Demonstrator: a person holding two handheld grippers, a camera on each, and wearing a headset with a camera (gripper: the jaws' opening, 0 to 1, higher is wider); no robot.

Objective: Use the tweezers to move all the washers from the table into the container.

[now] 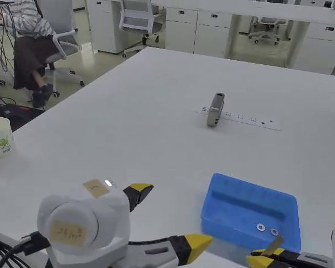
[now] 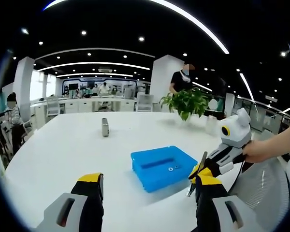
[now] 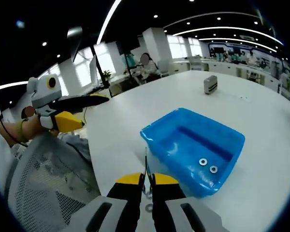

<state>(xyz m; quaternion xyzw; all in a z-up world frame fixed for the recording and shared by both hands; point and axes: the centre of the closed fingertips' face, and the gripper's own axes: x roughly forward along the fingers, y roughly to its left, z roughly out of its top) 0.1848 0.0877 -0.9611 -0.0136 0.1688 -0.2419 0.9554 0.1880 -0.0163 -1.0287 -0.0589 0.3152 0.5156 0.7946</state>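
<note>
Washers (image 3: 202, 162), two, lie in one blue container (image 3: 170, 137); right claw (image 3: 146, 182) pinches tweezers (image 3: 145, 163).

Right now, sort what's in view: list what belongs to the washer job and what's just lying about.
Job in hand:
blue container
two washers inside it
tweezers, clamped in the right tool
left tool, open

Lying about:
paper cup
grey device
white strip on the table
potted plant

Silver metal washers (image 3: 203, 162), bright blue plastic container (image 3: 176, 145), plain white worktop (image 1: 128, 111); my left gripper (image 2: 149, 180) is black with yellow tips.
</note>
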